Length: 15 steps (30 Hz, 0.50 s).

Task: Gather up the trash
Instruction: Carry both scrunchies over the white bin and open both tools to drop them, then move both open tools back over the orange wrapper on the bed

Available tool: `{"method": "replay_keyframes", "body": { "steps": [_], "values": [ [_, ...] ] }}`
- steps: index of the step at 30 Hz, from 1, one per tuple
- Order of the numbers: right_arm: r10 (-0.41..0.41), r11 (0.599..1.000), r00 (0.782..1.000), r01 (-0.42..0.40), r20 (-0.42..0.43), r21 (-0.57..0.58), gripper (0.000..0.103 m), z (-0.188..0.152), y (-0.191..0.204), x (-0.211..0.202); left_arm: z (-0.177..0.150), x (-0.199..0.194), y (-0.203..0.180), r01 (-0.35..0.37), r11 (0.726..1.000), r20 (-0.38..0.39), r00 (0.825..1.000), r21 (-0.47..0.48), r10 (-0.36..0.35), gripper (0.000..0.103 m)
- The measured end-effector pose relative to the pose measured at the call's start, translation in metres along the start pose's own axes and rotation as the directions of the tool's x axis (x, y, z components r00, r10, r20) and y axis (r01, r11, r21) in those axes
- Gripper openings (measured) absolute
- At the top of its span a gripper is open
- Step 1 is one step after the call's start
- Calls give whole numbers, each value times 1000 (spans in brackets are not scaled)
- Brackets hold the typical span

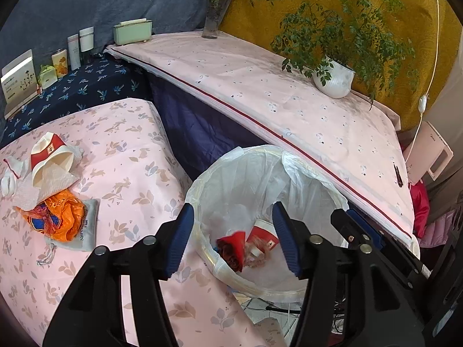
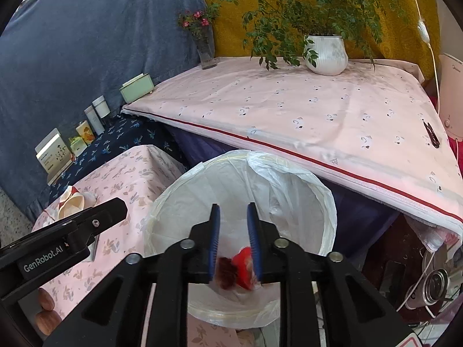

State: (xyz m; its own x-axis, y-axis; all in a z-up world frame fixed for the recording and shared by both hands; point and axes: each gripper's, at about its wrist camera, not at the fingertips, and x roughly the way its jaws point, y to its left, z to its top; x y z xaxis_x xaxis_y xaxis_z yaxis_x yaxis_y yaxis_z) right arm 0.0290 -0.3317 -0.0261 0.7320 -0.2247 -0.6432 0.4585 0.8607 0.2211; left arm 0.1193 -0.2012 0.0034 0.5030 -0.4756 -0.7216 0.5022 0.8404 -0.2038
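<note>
The lined trash bin fills the lower centre of both views, wedged between the pink rabbit-print table on the left and the pale cloth-covered surface running to the upper right. Its white liner sags inward along the upper rim, and that fold could catch a dropped piece and hold it short of the bottom. The remaining trash sits at the left edge of the left wrist view: a red-and-white paper cup on crumpled tissue, touching an orange plastic bag that lies on a grey drawstring pouch. Because these overlap, a pinch on one may drag its neighbours, and the pouch may not be trash at all. The left gripper hangs over the bin rim with its jaws wide and nothing between them. The right gripper points into the bin, jaws a little apart, with a blurred red scrap between the pads; whether they press on it I cannot tell. If it clings to a pad, it could ride back out. A crumpled red wrapper and another cup already lie inside.
</note>
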Motion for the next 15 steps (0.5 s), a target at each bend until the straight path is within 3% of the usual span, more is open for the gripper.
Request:
{"method": "replay_keyframes", "body": {
  "steps": [4, 12, 15],
  "values": [
    [3, 1000, 1000, -3, 10, -2, 34, -1, 3, -4, -4, -1, 5, -16, 1000, 1, 1000, -7, 16, 56],
    [16, 1000, 1000, -15, 18, -27, 40, -3, 19, -9, -7, -10, 27, -49, 997, 12, 999, -60, 50, 59],
    [23, 999, 1000, -22, 17, -36, 41, -3, 25, -11, -9, -16, 37, -65, 995, 21, 998, -81, 67, 65]
  ]
}}
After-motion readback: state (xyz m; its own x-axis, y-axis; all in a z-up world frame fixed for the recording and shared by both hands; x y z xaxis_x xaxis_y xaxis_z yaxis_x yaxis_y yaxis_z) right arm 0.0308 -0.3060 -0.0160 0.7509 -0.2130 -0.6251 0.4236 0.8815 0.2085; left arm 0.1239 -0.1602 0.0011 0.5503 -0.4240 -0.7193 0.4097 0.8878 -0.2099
